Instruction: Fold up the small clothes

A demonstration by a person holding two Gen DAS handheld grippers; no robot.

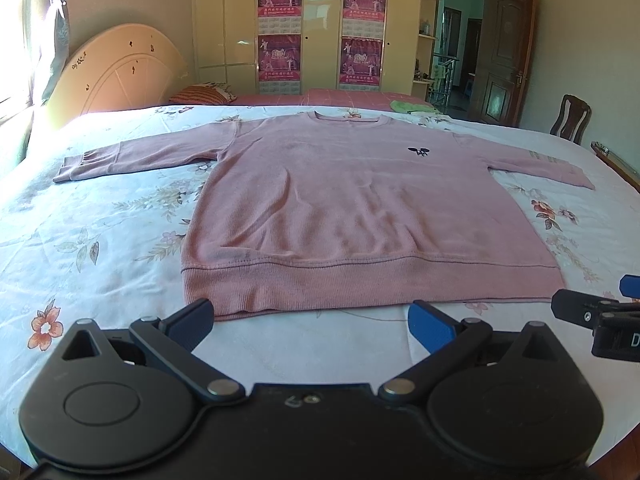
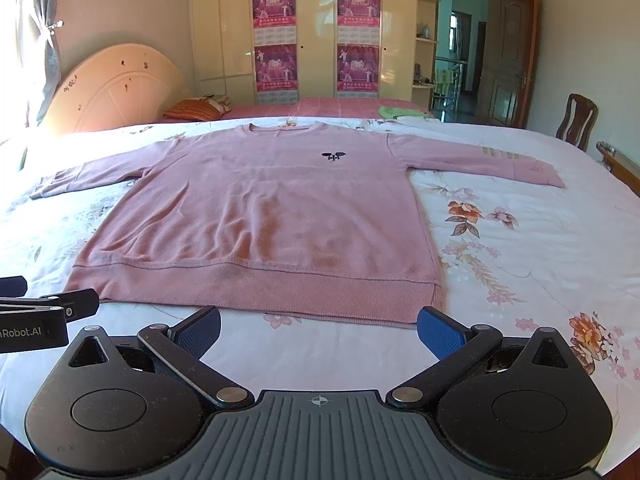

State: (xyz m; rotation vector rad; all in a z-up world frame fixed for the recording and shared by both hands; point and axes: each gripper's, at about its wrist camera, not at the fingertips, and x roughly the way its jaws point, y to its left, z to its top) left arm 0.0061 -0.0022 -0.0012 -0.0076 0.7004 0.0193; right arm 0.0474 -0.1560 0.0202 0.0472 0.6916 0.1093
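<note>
My left gripper and right gripper both hang with jaws spread wide and nothing in them, just short of the ribbed hem of the pink sweater, which lies flat and face up on the floral bedsheet with both sleeves stretched out sideways. I judge that folding has not begun: next I would bring a sleeve across the body, which calls for a pinch at the cuff, well apart from my left tongs
</note>
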